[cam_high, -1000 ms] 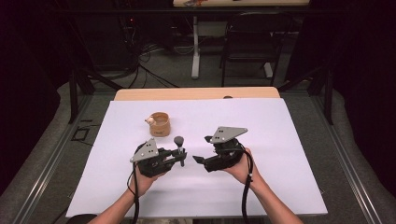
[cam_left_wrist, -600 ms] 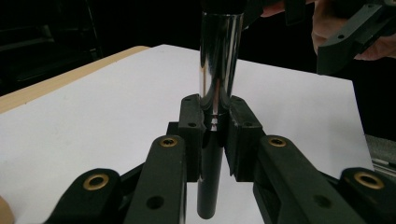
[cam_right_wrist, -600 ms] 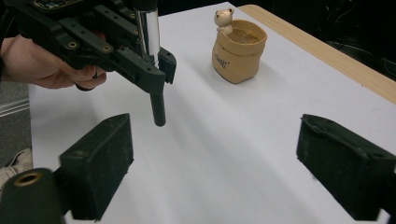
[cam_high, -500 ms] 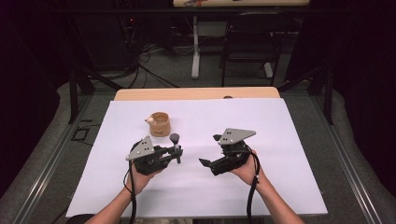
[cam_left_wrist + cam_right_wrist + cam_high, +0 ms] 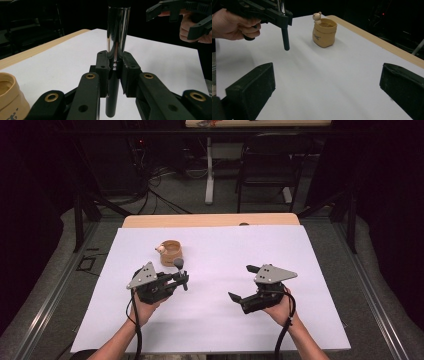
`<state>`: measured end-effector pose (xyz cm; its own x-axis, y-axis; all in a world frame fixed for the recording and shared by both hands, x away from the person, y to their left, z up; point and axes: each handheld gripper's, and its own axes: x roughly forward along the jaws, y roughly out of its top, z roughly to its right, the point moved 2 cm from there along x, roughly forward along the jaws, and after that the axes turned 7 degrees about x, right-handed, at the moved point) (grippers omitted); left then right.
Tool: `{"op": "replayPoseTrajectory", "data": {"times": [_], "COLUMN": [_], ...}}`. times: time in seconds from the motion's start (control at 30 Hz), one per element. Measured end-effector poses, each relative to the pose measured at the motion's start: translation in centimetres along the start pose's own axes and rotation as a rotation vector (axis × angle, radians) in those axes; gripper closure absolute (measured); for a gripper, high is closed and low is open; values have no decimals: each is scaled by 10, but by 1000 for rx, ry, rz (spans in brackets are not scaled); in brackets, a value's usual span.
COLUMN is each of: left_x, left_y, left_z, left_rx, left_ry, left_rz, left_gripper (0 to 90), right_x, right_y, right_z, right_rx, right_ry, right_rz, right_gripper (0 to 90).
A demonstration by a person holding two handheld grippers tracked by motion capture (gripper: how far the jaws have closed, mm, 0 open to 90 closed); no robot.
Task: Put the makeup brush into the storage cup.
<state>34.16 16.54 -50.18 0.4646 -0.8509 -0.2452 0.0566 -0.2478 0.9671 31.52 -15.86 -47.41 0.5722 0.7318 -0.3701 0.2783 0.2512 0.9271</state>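
My left gripper (image 5: 183,280) is shut on a slim rod (image 5: 178,265) held upright, with a round grey top. In the left gripper view the rod (image 5: 117,37) is chrome above the fingers (image 5: 102,67) and black below them. The right gripper view shows its black lower end (image 5: 285,40) hanging just above the white sheet under the left gripper (image 5: 283,17). A tan sack-shaped cup (image 5: 170,252) with a small bear on its rim stands just beyond the rod. My right gripper (image 5: 241,282) hovers open to the right, with nothing between its pads (image 5: 252,90).
A white sheet (image 5: 310,265) covers the table, with a wooden strip (image 5: 210,220) bare along the far edge. Beyond the table are a chair (image 5: 270,165), desk legs and cables on the floor. The tan cup (image 5: 324,32) stands near the table's far left.
My right gripper has drawn back to the right, away from the left gripper and the rod. The left gripper has shifted slightly toward the person, still holding the rod.
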Motion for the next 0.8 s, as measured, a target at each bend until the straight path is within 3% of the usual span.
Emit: {"op": "replayPoseTrajectory", "data": {"times": [0.23,0.63,0.8], "left_x": [-1,-1,-2], "left_y": [0,1,2], "left_z": [-1,-5,-9], "left_rx": [-3,5,7], "left_ry": [-2,1,6], "left_rz": [-2,-7,-16], "left_gripper": [782,782,782], "right_x": [-14,-40,-50], "right_y": [-14,-44,-57], "right_z": [5,13,15], "right_rx": [22,69,89], "right_ry": [-14,-83,-104], "right_rz": [23,46,21], "right_gripper": [0,0,0]}}
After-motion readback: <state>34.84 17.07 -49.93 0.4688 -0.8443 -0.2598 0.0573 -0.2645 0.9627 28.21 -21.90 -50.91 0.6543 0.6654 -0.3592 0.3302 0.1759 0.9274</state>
